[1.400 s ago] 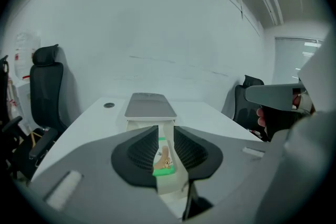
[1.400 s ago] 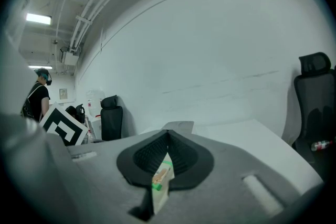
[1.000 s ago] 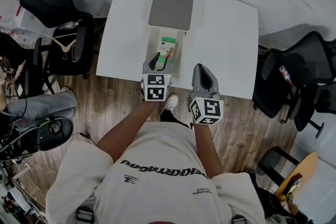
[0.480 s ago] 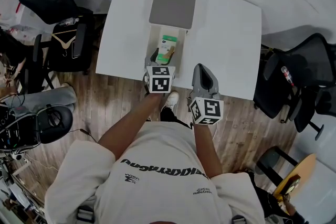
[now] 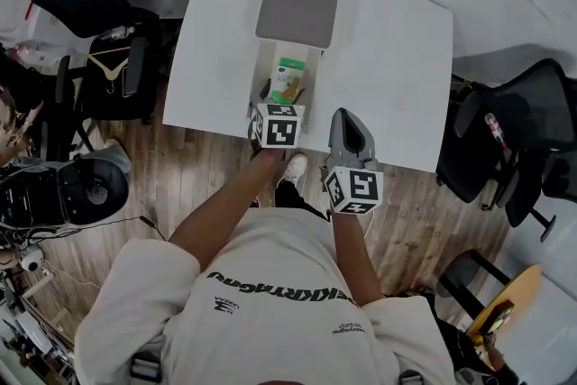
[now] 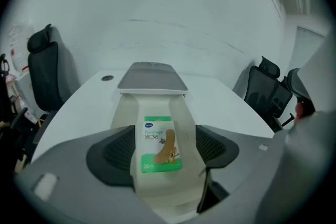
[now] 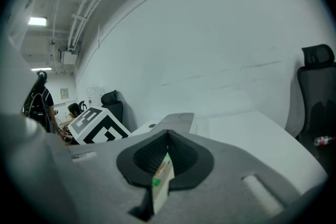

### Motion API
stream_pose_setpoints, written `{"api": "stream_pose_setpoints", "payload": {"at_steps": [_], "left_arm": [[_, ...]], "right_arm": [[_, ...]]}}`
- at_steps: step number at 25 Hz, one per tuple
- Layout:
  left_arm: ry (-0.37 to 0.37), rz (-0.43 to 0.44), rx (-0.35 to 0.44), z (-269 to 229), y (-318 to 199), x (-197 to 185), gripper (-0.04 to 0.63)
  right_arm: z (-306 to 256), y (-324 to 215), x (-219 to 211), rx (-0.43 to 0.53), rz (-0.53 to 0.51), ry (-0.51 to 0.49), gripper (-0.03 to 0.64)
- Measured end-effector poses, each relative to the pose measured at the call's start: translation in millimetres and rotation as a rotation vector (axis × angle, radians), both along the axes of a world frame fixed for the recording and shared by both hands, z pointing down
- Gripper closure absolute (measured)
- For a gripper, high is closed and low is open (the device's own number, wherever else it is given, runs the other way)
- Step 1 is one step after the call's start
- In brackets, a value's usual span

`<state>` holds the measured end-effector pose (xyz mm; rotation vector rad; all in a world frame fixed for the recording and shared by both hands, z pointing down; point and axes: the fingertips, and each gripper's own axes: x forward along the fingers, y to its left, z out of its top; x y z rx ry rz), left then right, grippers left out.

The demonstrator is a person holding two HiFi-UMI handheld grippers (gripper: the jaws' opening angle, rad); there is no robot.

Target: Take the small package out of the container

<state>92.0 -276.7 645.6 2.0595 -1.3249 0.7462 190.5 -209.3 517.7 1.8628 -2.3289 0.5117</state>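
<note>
My right gripper (image 7: 167,157) hung off the near edge of the desk (image 5: 397,59), its jaws together on a thin packet (image 7: 163,178) that stood edge-on between them. My left gripper (image 6: 164,149) was at the near end of the open container (image 6: 123,113), its jaws opening and wide apart, touching nothing that I could see. Between them, inside the container's walls, lay the small package (image 6: 161,144), printed face up. Just beyond the left jaws' tips, at the container's far end, sat a flat grey lid (image 6: 152,77). I judged the risk to be the walls: they stood between my left jaws and the package, so closing here would pinch or drag the light container rather than lift the package. The right grip, so near the packet's edge, could also slip.
</note>
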Motion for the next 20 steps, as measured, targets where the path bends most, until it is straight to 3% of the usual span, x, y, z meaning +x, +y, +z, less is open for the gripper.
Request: {"api": "stream_pose_setpoints", "payload": {"at_steps": [20], "left_arm": [[-0.035,-0.030,-0.185,43.8,-11.4,4.8,0.195]], "right_arm": [[14.6,-4.1,4.3,-0.029,0.000,-0.004,0.615]]}}
